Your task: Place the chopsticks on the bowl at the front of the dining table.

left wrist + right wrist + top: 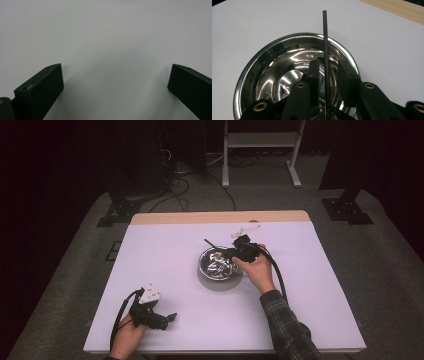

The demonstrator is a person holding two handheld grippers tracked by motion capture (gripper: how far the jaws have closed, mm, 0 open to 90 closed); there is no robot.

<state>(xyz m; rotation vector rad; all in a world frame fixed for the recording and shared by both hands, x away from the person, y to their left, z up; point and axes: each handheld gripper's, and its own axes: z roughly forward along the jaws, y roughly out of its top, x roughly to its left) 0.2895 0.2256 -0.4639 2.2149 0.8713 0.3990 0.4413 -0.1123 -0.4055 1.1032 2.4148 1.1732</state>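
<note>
I found the right gripper (235,251) held over the near-right rim of a stainless steel bowl (218,262), which sat near the middle of the white tabletop (165,270). In the right gripper view, a thin black rod (326,47) stood between its fingers (314,75), running from the bottom of the frame up past the bowl's (262,72) far rim. The fingers were parted, with a visible gap between the rod and the right-hand pad; on the left the rod lay just beside the pad, and I could not tell whether they touched. I judged the grip released. From the high view, the rod (212,244) angled up and away over the bowl's far-left edge.

The left gripper (167,319) rested low at the near-left corner of the tabletop, well apart from the bowl. Its fingers (42,87) stood wide apart with bare white surface between them.

I read no brand, label or writing on any item.
</note>
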